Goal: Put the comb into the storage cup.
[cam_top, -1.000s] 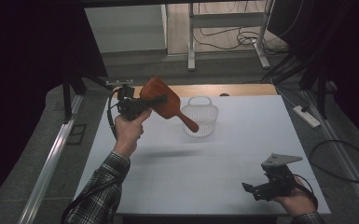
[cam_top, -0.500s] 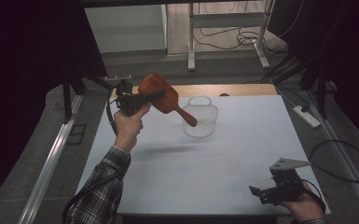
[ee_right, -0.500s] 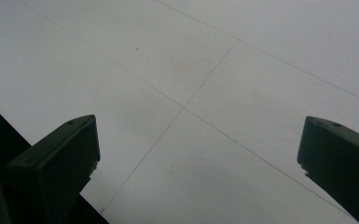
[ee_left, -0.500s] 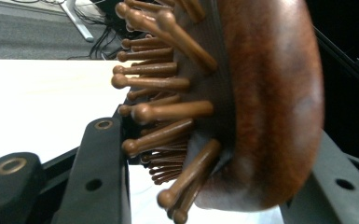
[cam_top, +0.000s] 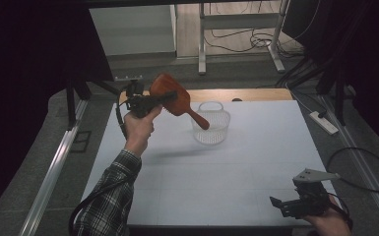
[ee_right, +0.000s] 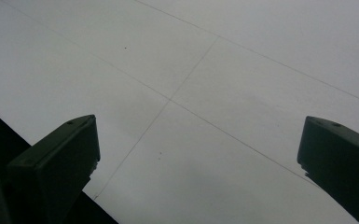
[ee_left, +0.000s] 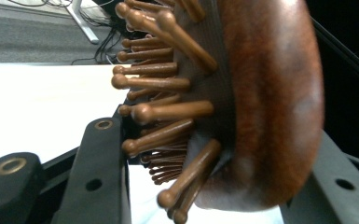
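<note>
Wooden hairbrush (cam_top: 173, 96) in left claw (cam_top: 153, 101), handle slanting down-right

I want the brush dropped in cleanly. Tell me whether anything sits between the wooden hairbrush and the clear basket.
Nothing visible does. The left tongs hold the wooden hairbrush in the air by its head, the handle tip reaching over the clear basket. The basket's open top looks empty, and the white table around it is bare.

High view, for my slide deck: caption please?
Left hand-held gripper lifts brown wooden hairbrush beside clear mesh basket.
</note>
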